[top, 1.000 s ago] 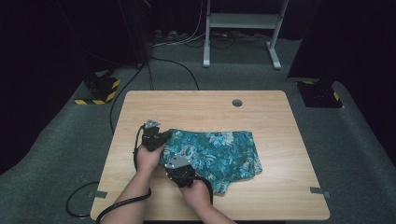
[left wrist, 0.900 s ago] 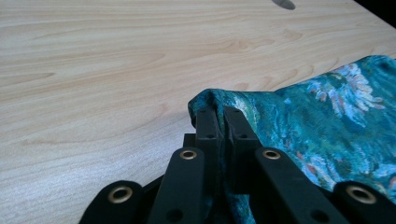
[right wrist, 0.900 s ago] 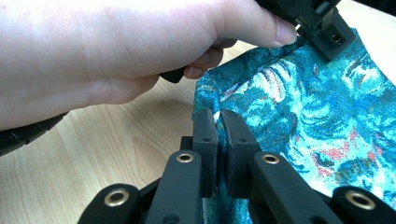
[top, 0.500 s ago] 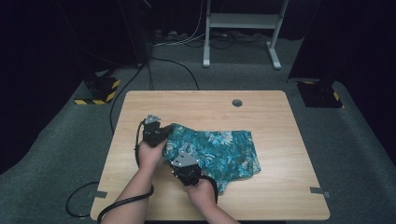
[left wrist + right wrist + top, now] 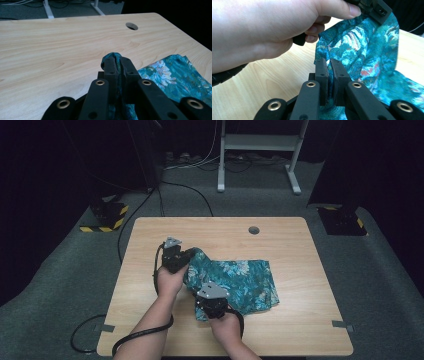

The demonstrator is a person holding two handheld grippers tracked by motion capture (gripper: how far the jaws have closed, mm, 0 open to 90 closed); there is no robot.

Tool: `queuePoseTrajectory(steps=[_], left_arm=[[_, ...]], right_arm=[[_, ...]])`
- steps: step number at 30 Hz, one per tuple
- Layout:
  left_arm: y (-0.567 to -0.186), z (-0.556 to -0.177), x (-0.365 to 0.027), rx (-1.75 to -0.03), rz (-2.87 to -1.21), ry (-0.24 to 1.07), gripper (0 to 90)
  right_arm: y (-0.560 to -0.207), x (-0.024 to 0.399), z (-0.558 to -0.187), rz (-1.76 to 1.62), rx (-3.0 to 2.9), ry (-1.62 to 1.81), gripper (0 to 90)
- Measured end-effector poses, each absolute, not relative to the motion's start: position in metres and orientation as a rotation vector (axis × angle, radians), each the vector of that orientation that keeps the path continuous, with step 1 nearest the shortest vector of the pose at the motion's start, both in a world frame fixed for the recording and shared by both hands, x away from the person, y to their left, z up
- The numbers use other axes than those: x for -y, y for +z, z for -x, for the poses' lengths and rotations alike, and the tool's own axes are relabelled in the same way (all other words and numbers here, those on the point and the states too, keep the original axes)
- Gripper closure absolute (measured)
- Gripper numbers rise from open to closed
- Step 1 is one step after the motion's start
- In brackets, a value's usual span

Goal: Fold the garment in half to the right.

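Teal floral cloth [image 5: 240, 280] crumpled, left edge lifted

The table [image 5: 300, 250] is brightly lit from above while the upper corners fall black; in the right gripper view the near hand [image 5: 262, 30] looks soft and overexposed.

a light wooden table [image 5: 150, 240] stands on grey carpet [image 5: 65, 285], with a round hole [image 5: 254, 230] near its far edge. beyond it are a white frame [image 5: 260, 145] and cables [image 5: 190, 165] on the floor. black stands with yellow-black striped bases sit at far left [image 5: 106, 215] and far right [image 5: 345, 220]. tape strips [image 5: 342, 323] lie by the near corners.
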State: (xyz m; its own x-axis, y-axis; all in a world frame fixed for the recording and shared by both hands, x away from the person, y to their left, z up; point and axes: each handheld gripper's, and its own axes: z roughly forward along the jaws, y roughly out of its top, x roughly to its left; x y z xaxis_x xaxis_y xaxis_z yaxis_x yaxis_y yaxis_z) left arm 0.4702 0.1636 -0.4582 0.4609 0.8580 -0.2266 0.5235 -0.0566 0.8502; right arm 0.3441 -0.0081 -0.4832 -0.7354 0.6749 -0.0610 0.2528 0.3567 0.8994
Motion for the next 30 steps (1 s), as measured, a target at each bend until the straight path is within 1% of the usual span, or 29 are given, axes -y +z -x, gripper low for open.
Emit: queuePoseTrajectory(steps=[7,17,30], left_arm=[[-0.451,-0.472,-0.145,-1.178,-1.705,0.445,84.5],[-0.436,-0.475,-0.121,-1.129,-1.711,0.455,84.8],[-0.421,-0.476,-0.091,-1.065,-1.691,0.442,84.6]], right_arm=[[-0.48,0.025,-0.344,-0.842,-2.164,1.361,84.8],[-0.463,0.049,-0.341,-0.865,-2.095,1.409,84.7],[-0.457,0.083,-0.339,-0.923,-2.022,1.415,84.7]])
